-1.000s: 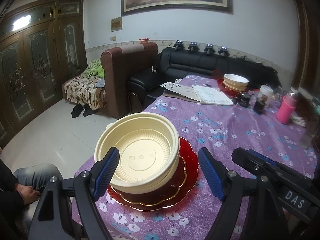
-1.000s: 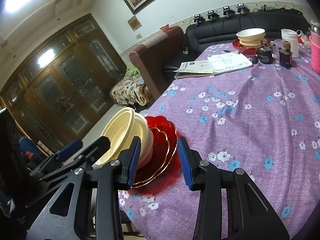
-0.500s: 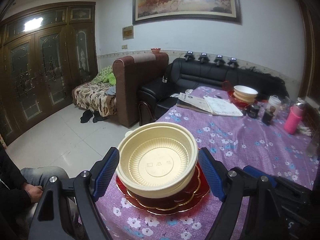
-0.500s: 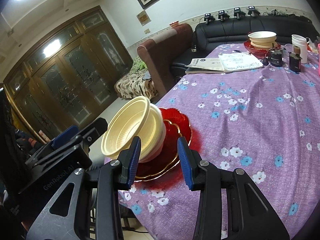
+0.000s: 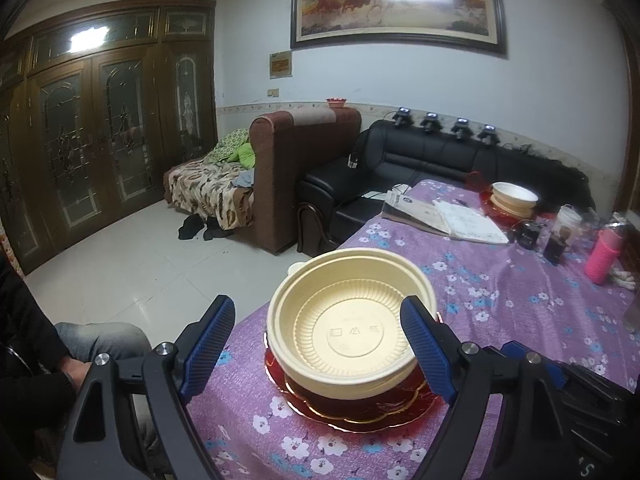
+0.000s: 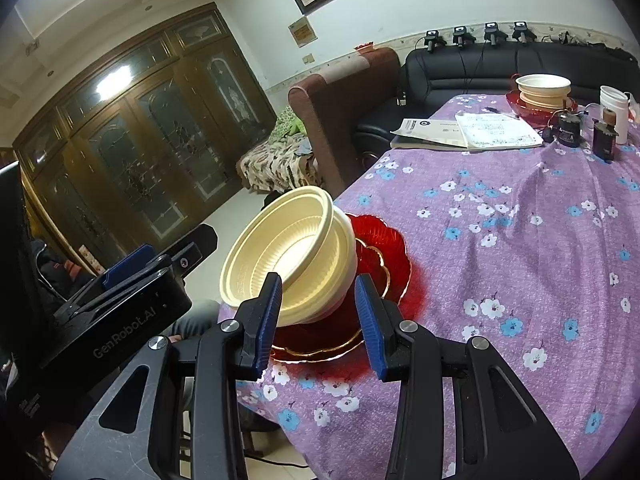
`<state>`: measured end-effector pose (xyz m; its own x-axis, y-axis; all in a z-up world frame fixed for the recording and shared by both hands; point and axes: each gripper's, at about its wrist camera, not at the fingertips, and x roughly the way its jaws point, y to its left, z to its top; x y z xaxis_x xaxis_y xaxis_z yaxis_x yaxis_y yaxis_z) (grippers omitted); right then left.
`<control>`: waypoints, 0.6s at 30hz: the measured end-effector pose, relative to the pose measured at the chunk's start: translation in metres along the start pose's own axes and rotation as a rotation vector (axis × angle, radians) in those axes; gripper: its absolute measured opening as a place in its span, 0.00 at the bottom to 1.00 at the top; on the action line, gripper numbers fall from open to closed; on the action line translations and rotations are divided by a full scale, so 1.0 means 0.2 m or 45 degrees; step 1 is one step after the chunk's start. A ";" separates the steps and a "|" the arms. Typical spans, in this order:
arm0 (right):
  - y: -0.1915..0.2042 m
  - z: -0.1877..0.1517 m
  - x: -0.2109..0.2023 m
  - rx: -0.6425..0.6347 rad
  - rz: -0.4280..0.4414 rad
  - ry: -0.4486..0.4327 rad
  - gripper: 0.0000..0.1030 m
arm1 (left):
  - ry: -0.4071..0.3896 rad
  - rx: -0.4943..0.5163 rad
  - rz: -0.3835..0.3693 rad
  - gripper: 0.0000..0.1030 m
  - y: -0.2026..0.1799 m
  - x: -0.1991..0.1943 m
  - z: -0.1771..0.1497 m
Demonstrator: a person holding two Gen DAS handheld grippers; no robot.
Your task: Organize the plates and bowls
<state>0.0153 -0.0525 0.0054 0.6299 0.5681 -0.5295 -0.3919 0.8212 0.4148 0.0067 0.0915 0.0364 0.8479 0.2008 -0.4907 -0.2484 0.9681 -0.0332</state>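
Note:
Two nested cream bowls (image 5: 352, 328) stand on stacked red plates (image 5: 360, 412) at the near corner of the purple flowered table (image 5: 500, 300). My left gripper (image 5: 318, 348) is just in front of them with its jaws opening. Its right finger overlaps the bowls' right side and its left finger stands apart beyond the table edge. In the right wrist view the bowls (image 6: 288, 256) and red plates (image 6: 380, 248) lie just beyond my right gripper (image 6: 319, 324), which is open, with no pad pressing on them. A second stack of cream bowls (image 5: 514, 198) on a red plate stands at the far end.
Papers (image 5: 452, 216), a white cup (image 6: 614, 108), dark jars (image 6: 568, 130) and a pink bottle (image 5: 602, 256) stand on the far half of the table. A seated person's leg (image 5: 100, 340) is at the left by the table edge. Sofas stand behind.
The left gripper has swung leftward, so the bowls now sit toward its right finger, and its jaws stand slightly wider. The right gripper has shifted so the bowls appear between its fingers.

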 end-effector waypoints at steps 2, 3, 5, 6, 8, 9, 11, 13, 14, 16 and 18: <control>0.01 0.00 0.00 -0.003 0.002 0.001 0.37 | 0.006 -0.006 0.001 0.82 0.01 0.00 -0.01; 0.01 0.00 0.00 -0.006 0.002 0.001 0.37 | 0.008 -0.009 0.008 0.82 0.02 0.01 -0.01; 0.02 -0.01 0.01 -0.009 0.002 0.005 0.37 | 0.019 -0.014 0.003 0.82 0.02 0.02 -0.01; 0.02 -0.01 0.01 -0.010 0.003 0.009 0.37 | 0.022 -0.017 0.006 0.82 0.03 0.03 -0.02; 0.03 -0.01 0.03 -0.012 0.001 0.017 0.37 | 0.029 -0.022 0.018 0.82 0.05 0.04 -0.02; 0.03 -0.01 0.03 -0.013 0.001 0.021 0.37 | 0.032 -0.025 0.018 0.82 0.05 0.04 -0.02; 0.04 -0.02 0.05 -0.015 -0.001 0.032 0.37 | 0.031 -0.041 0.020 0.82 0.07 0.05 -0.02; 0.05 -0.02 0.07 -0.015 -0.002 0.040 0.37 | 0.022 -0.047 0.023 0.82 0.09 0.05 -0.02; 0.05 -0.02 0.09 -0.016 -0.005 0.044 0.37 | 0.018 -0.047 0.023 0.82 0.09 0.05 -0.03; 0.06 -0.03 0.10 -0.019 -0.008 0.051 0.37 | 0.003 -0.048 0.020 0.82 0.10 0.05 -0.03; 0.07 -0.03 0.12 -0.023 -0.014 0.055 0.37 | -0.005 -0.044 0.029 0.82 0.11 0.05 -0.04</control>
<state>0.0208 -0.0281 -0.0061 0.6047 0.5607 -0.5656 -0.3975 0.8279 0.3958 0.0070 0.1130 0.0245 0.8438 0.2232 -0.4881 -0.2837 0.9575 -0.0526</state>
